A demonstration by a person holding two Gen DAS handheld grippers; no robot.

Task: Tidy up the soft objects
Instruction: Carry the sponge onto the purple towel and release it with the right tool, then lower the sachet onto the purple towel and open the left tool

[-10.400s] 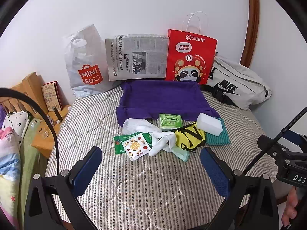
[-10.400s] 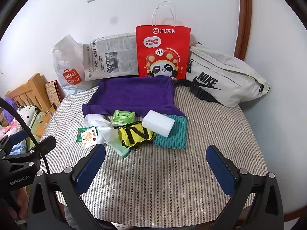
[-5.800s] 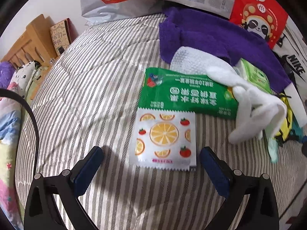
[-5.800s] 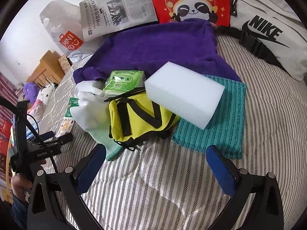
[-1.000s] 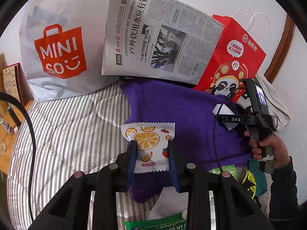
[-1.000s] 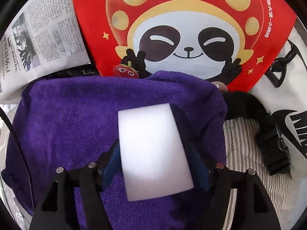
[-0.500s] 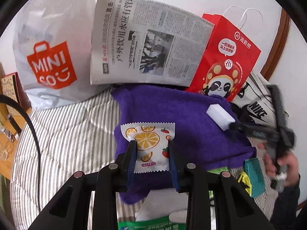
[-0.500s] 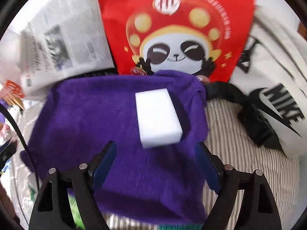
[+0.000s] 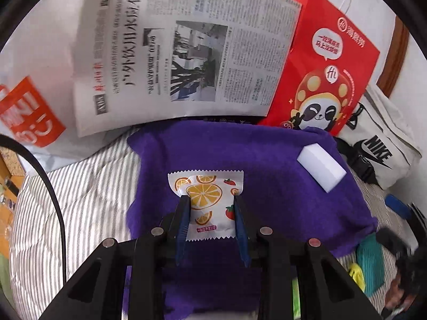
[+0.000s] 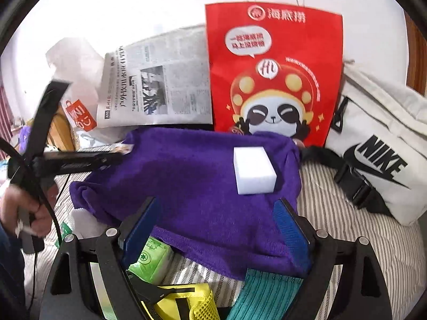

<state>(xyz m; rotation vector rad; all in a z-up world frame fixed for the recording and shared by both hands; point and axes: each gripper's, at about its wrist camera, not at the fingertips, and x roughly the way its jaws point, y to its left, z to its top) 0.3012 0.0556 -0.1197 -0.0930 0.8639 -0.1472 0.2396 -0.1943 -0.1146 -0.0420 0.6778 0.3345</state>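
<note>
Purple towel (image 9: 267, 165) bears sponge (image 10: 253, 170) beyond opening right hand-held gripper (image 10: 216, 229).

Each gripper, left gripper (image 9: 210, 208) and right gripper (image 10: 217, 220), has a black angular frame, silver pivot screws and blue ribbed finger pads (image 10: 291, 229). A black cable (image 9: 57, 202) loops alongside. A dark sleeve (image 10: 10, 272) covers the forearm.

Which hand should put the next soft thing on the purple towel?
Left, probably. The left gripper is shut on the orange-print packet, right above the purple towel. The right gripper is empty, its jaws opening, with the white sponge lying on the towel.
</note>
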